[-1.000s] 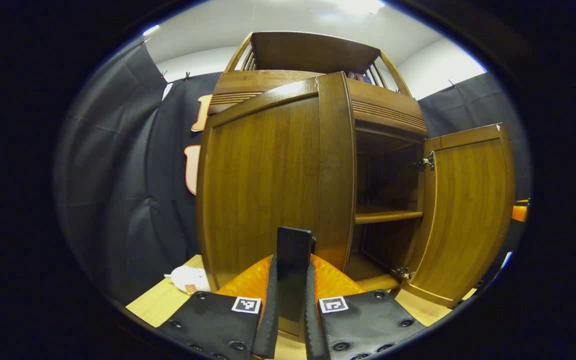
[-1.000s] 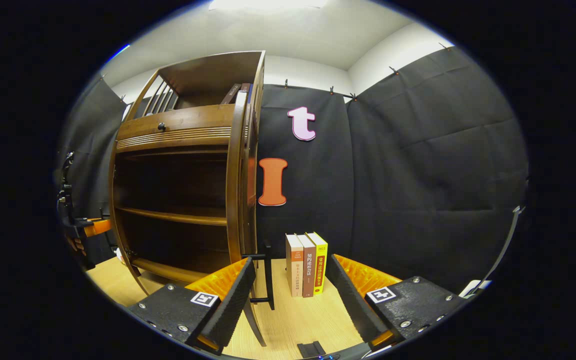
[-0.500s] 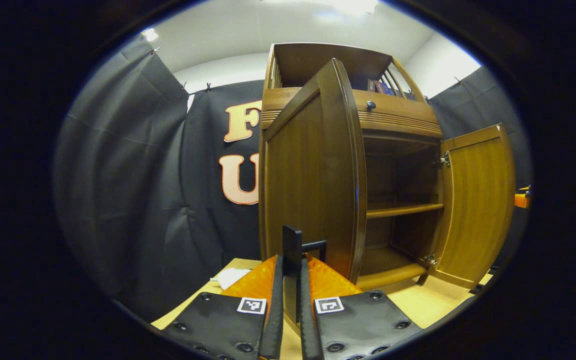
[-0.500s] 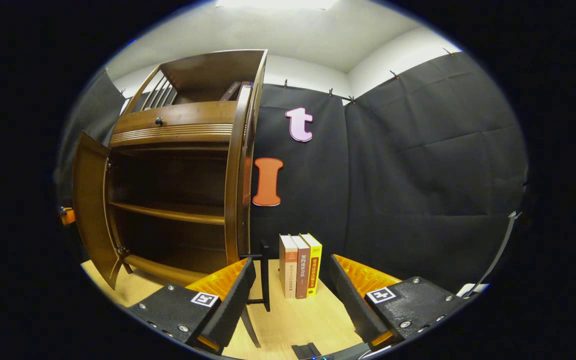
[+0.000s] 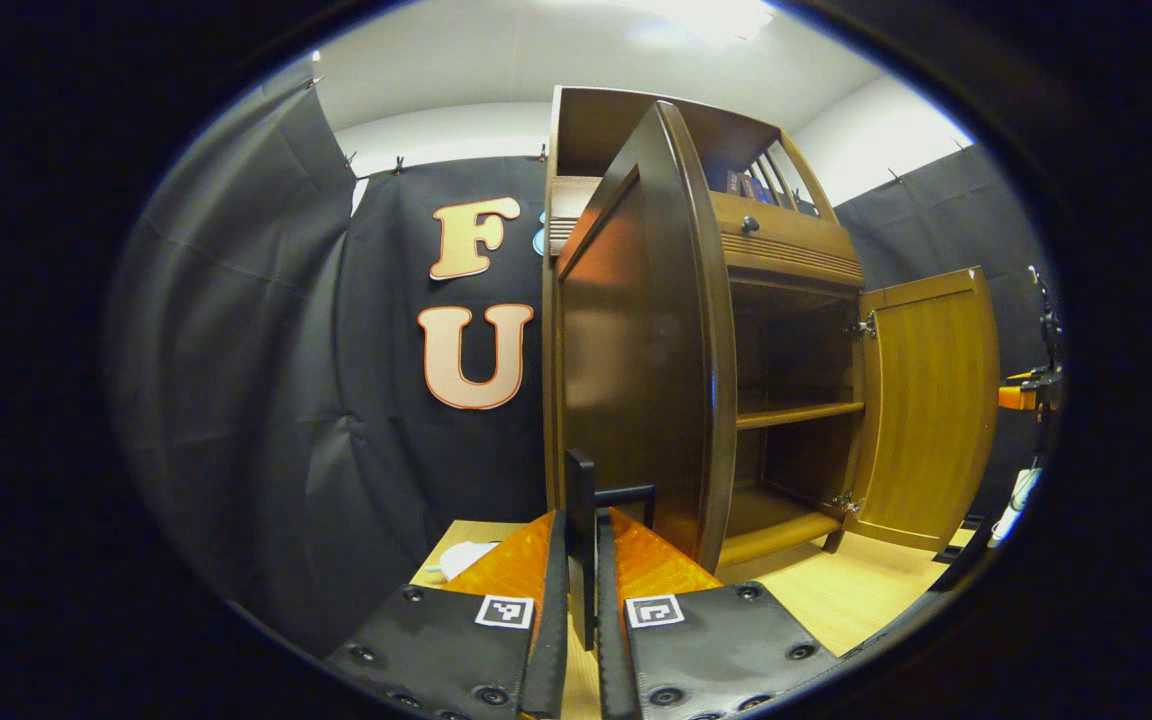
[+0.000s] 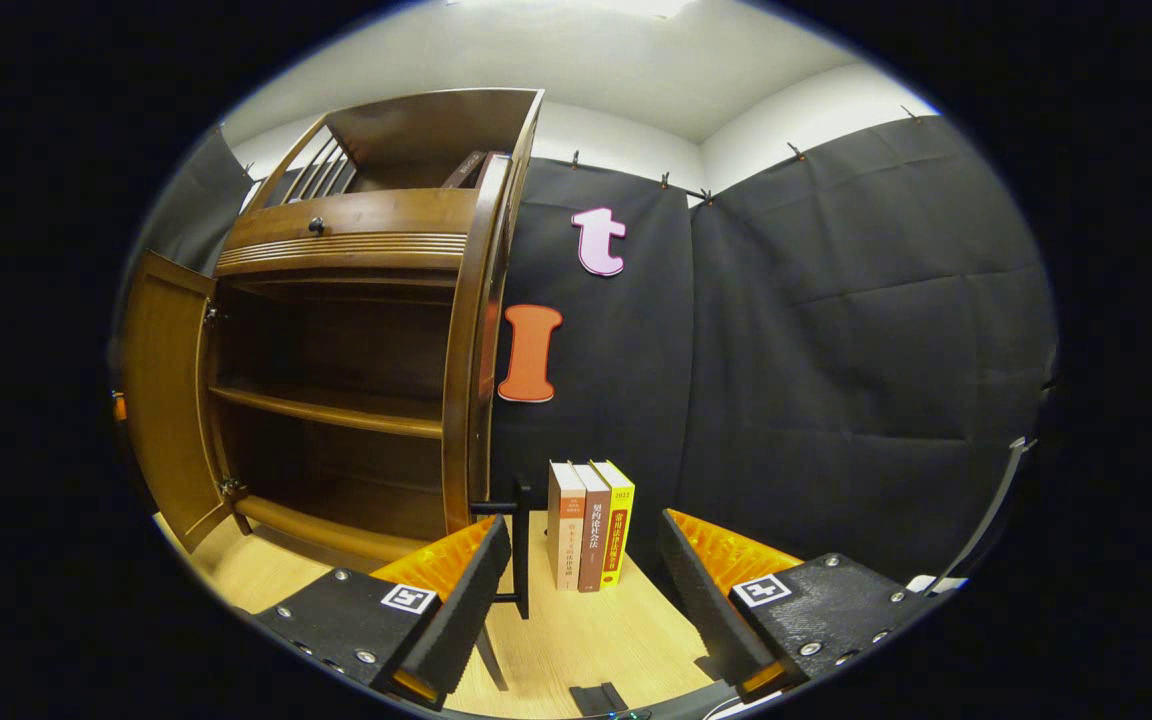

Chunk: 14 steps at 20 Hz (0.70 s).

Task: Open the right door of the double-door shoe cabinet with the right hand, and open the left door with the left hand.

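The brown wooden shoe cabinet (image 5: 786,250) stands with both doors swung out and its shelves (image 5: 796,412) bare. In the left gripper view the left door (image 5: 636,350) shows nearly edge-on, and my left gripper (image 5: 579,570) is shut on its black bar handle (image 5: 581,490). The right door (image 5: 926,400) hangs wide open beyond it. In the right gripper view the right door (image 6: 471,350) is edge-on, the left door (image 6: 161,400) stands open at the far side, and my right gripper (image 6: 581,590) is open. The right door's black handle (image 6: 519,540) sits just inside its left finger, ungripped.
Three upright books (image 6: 591,520) stand on the light wooden table (image 6: 576,640) to the right of the cabinet. A white object (image 5: 466,558) lies on the table left of the cabinet. A drawer knob (image 5: 751,223) and more books are up top.
The left door has swung further open, from facing me to nearly edge-on, with my left gripper still on its handle. My right gripper stays open beside the right door's handle.
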{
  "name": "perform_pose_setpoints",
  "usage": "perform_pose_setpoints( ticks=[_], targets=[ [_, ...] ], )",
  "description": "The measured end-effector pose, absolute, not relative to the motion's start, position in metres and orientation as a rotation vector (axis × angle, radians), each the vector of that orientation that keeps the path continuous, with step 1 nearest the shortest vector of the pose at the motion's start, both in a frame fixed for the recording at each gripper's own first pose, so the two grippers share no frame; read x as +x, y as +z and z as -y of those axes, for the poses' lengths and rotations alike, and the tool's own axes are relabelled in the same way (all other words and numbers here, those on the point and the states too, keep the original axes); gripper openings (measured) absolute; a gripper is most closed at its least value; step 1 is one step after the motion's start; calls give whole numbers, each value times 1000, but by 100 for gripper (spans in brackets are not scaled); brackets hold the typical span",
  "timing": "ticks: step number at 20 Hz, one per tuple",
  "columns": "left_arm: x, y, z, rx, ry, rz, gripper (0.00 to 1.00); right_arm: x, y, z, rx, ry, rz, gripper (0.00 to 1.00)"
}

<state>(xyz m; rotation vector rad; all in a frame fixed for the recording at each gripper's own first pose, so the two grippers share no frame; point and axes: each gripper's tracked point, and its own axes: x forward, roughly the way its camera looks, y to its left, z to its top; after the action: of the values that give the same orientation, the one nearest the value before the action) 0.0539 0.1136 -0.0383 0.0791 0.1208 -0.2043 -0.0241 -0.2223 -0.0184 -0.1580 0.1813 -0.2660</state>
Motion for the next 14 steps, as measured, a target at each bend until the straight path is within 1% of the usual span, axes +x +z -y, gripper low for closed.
perform_pose_setpoints(
  ticks=[1,2,3,4,5,7,8,9,12,13,14],
  targets=[
    [57,-38,-122,72,-207,-122,22,-24,-21,224,-156,-268,-191,92],
    [59,-36,-132,68,-216,-119,13,-24,-24,226,-155,-274,-202,92],
    [60,-38,-139,64,-224,-132,10,-24,-23,227,-154,-284,-202,92],
    [62,-39,-144,62,-236,-138,13,-23,-22,227,-152,-290,-197,92],
    [62,-39,-146,62,-256,-144,9,-23,-21,226,-149,-295,-192,92],
    [63,-35,-150,66,-289,-136,9,-26,-22,225,-144,-296,-194,92],
    [65,-35,-154,61,-297,-131,13,-26,-24,225,-142,-297,-198,92],
    [66,-35,-157,50,-304,-129,9,-27,-24,224,-140,-296,-203,92],
    [66,-36,-164,47,-319,-123,8,-29,-20,222,-147,-296,-198,92],
    [65,-36,-166,55,-321,-124,13,-30,-18,222,-148,-296,-197,92],
    [63,-36,-167,58,-322,-124,14,-31,-17,222,-151,-300,-197,92]
  ],
)
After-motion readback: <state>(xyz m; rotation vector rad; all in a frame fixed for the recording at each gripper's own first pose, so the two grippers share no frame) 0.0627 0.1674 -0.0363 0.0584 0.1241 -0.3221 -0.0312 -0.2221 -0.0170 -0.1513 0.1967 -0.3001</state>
